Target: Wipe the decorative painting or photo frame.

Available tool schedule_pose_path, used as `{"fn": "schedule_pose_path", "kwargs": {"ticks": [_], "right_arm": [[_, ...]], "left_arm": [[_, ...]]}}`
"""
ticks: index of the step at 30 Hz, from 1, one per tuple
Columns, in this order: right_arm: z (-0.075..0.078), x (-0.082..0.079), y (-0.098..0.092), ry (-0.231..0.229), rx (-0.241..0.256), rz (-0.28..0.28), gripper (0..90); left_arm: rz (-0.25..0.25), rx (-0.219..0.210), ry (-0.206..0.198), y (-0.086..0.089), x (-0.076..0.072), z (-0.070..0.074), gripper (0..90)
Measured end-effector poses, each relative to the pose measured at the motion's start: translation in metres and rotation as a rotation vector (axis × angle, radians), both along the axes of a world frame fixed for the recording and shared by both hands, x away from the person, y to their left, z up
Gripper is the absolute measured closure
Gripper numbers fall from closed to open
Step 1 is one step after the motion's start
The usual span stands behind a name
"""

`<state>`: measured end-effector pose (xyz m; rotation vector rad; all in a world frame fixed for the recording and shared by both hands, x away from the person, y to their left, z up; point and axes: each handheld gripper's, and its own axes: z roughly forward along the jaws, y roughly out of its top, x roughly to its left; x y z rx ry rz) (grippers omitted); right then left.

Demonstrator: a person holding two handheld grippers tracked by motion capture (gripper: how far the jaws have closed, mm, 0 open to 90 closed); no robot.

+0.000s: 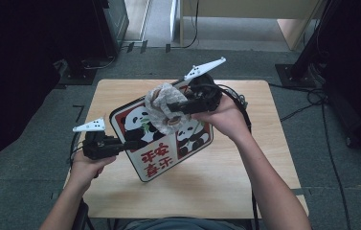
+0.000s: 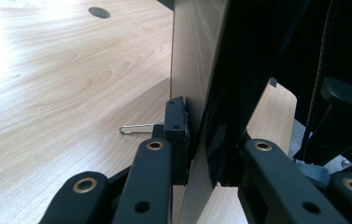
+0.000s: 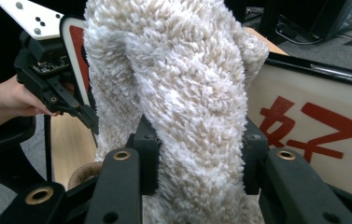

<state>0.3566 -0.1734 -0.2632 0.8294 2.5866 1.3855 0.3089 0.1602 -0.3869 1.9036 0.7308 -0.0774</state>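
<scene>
Left gripper (image 1: 132,143) is clamping the near-left edge of the square red-and-white panda-print board (image 1: 161,160), holding it tilted above the light wooden table (image 1: 245,172); right gripper (image 1: 168,106) is clenching a fluffy cream cloth (image 1: 161,108) against the board's far face.

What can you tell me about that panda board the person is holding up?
The panda board is a flat, rounded-corner sign with a white rim, red panels, cartoon pandas and red characters. It looks thin and stiff. It is tilted up off the wooden table. The left gripper pinches its edge, and the right gripper presses a fluffy cream cloth against its face.
</scene>
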Motion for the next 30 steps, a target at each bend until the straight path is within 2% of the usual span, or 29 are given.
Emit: {"fn": "schedule_pose_path", "kwargs": {"ticks": [13,14,30], "right_arm": [[-0.015,-0.001,-0.001,0.027,-0.003,0.002,61.9],[-0.016,0.0,-0.002,0.017,-0.004,0.008,61.9],[-0.038,-0.003,-0.003,0.035,-0.01,0.023,61.6]], "left_arm": [[-0.003,-0.003,0.001,0.0,0.0,0.0,79.0],[-0.003,-0.004,0.002,0.0,0.0,0.0,78.9],[-0.003,-0.004,0.004,0.0,0.0,0.0,78.8]]}}
